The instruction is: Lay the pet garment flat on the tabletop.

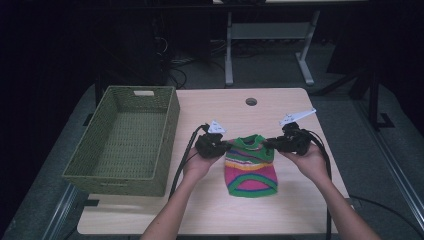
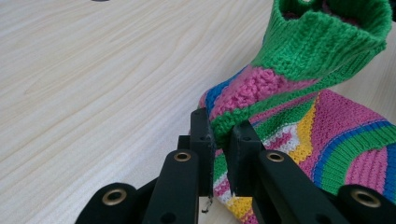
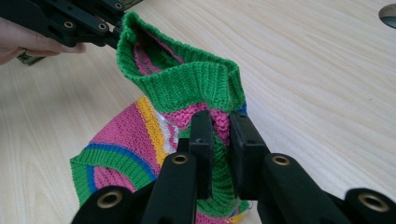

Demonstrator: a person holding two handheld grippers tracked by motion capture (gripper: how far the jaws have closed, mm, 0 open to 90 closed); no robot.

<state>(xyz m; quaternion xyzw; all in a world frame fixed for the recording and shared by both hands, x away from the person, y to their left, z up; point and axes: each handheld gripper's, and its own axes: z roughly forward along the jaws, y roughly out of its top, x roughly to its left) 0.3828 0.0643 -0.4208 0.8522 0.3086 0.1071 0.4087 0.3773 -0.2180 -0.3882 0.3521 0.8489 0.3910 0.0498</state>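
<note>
Knitwear in bright stripes, a small sweater with pink, green, blue and yellow bands and a green ribbed collar, was laid on the pale wooden desk, between the two grippers. Its collar end was lifted off the desk while the lower hem stayed flat. The left gripper was closed on the knit just below the collar, its fingers pinching the fabric; the right gripper was clamped likewise on the opposite side. A green woven basket to the left was shown by the high view. The collar's open inside was revealed by the right gripper view.
</note>
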